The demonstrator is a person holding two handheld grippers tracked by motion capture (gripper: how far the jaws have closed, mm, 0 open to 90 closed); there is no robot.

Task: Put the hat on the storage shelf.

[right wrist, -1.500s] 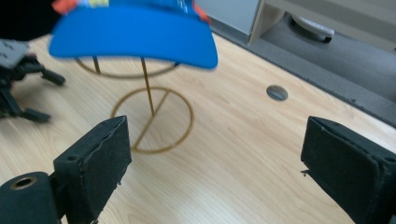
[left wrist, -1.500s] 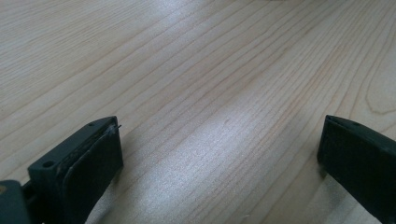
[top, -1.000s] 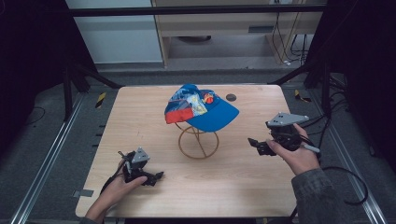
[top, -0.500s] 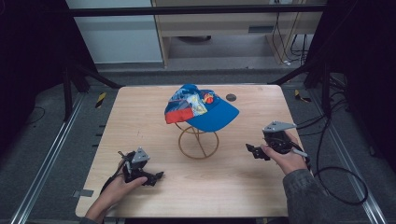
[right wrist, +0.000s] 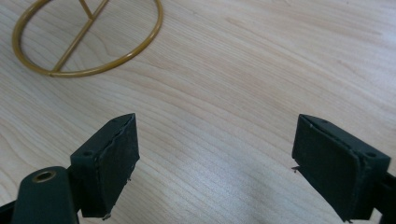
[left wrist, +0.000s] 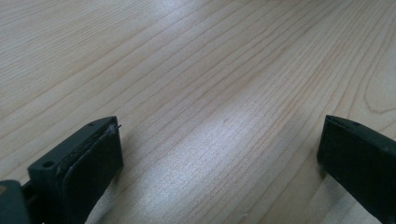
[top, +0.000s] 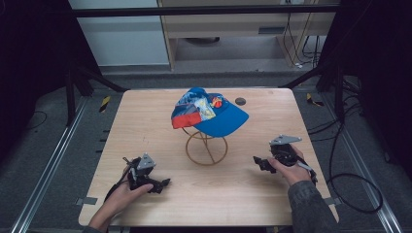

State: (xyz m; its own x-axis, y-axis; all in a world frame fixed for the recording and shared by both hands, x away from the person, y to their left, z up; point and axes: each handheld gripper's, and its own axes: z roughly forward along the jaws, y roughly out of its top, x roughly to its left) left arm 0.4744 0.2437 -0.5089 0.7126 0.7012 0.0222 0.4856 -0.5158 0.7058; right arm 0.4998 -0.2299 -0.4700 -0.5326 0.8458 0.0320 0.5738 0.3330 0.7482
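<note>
A blue cap (top: 214, 112) with a red and patterned front sits on top of a gold wire stand (top: 206, 148), just above the middle of the high view, on the wooden counter (top: 145, 116). The stand's round base ring rests flat on the wood, and in my right gripper view that ring (right wrist: 88, 42) lies at the upper left, well apart from my fingers. My right gripper (top: 260, 162) is at the right of centre in the high view, low over the counter and pointing toward the stand, its fingers (right wrist: 112, 163) spread wide with only bare wood between them. My left gripper (top: 163, 183) sits at the lower left of the high view, resting near the counter's near edge, its fingers (left wrist: 88, 168) likewise parted wide over bare wood, holding nothing.
</note>
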